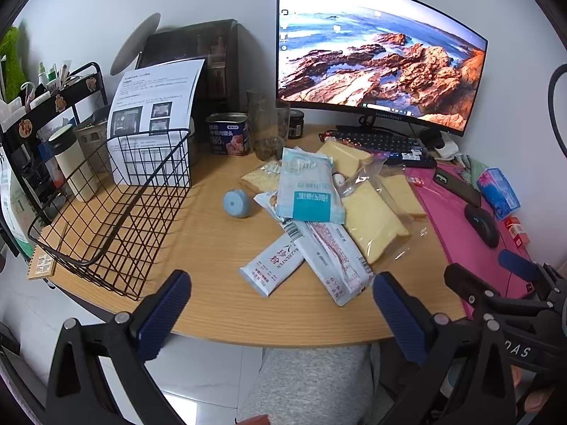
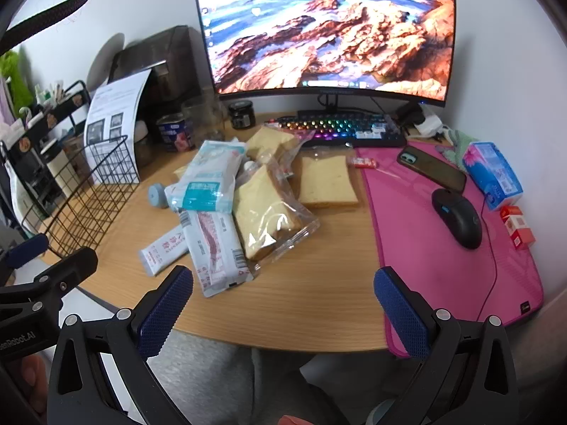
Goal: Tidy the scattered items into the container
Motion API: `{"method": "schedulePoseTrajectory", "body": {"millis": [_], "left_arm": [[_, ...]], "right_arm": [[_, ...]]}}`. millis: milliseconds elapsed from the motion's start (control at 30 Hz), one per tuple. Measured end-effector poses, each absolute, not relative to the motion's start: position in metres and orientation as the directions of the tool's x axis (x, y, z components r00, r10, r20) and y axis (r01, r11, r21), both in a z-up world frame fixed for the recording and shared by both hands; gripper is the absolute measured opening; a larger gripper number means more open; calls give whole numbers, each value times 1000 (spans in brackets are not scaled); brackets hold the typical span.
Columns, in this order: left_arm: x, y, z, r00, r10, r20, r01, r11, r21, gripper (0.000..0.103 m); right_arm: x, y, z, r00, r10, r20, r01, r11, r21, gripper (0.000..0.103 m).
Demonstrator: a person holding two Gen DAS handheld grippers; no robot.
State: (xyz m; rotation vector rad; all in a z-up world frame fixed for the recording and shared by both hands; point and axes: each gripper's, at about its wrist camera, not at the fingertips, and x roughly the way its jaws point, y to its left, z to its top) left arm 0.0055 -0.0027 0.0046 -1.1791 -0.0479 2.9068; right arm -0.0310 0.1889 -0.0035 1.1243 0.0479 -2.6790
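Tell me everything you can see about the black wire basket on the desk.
The black wire basket is an open-topped grid of thin dark metal rods with a thicker rim. It appears empty and sits upright at the left end of the wooden desk, one corner past the desk's edge. A curled printed sheet stands right behind it; a small notebook lies partly beneath its near corner. The snack packets lie apart to its right.
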Motion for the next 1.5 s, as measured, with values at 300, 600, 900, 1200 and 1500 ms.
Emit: {"method": "schedulePoseTrajectory", "body": {"millis": [300,600,900,1200,1500], "left_arm": [[5,-3,5,-715,20,-699,5,-999,-34,103],[4,-4,6,-717,19,-697,7,-999,-34,103],[3,-3,8,-718,23,-696,6,-999,-40,103],[2,-2,7,-714,28,-700,1,-999,-41,103],[0,-1,5,-714,33,-700,-6,-999,-41,103]], "right_arm": [[-32,189,-5,-676,-205,-708,226,-972,66,103],[-32,189,-6,-676,-207,-707,226,-972,68,103],[-33,191,-7,-676,-214,-705,229,-971,76,103],[-34,192,-8,-668,-222,-710,232,-969,85,103],[-36,193,-8,-666,-225,-711,233,-968,89,103]]}}
